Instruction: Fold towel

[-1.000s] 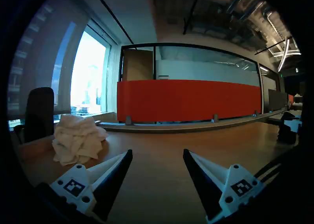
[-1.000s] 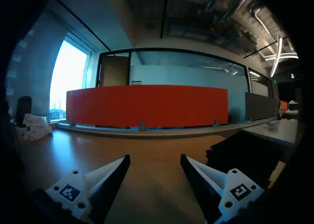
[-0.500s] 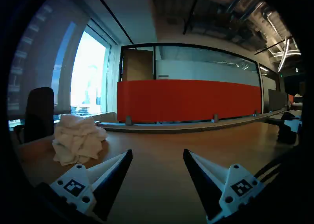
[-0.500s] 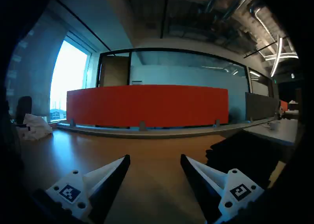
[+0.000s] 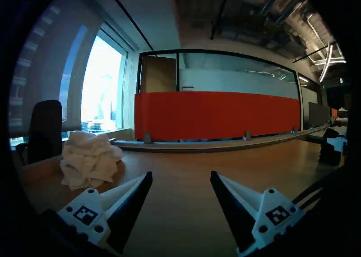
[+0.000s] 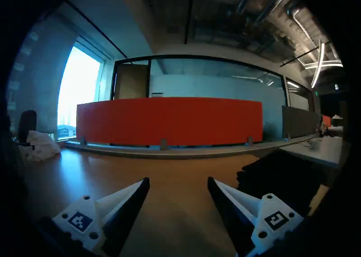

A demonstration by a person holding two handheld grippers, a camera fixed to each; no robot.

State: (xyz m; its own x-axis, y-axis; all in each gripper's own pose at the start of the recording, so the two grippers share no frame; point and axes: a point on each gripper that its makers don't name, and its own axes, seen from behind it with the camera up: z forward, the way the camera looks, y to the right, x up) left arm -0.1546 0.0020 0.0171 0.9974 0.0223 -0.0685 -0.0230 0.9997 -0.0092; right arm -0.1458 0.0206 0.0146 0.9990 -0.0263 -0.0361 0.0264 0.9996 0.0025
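Observation:
A crumpled white towel (image 5: 89,160) lies in a heap on the wooden table (image 5: 189,167), left of and just beyond my left gripper (image 5: 181,175). That gripper hovers low over the table, open, nothing between its fingers. In the right gripper view the same towel (image 6: 40,145) sits small at the far left. My right gripper (image 6: 178,180) is also open and empty above the tabletop (image 6: 171,167).
A red divider panel (image 5: 216,115) runs along the table's far edge. A dark office chair (image 5: 44,130) stands behind the towel by the window. A stack of black cloth (image 6: 282,178) lies on the table to the right of the right gripper.

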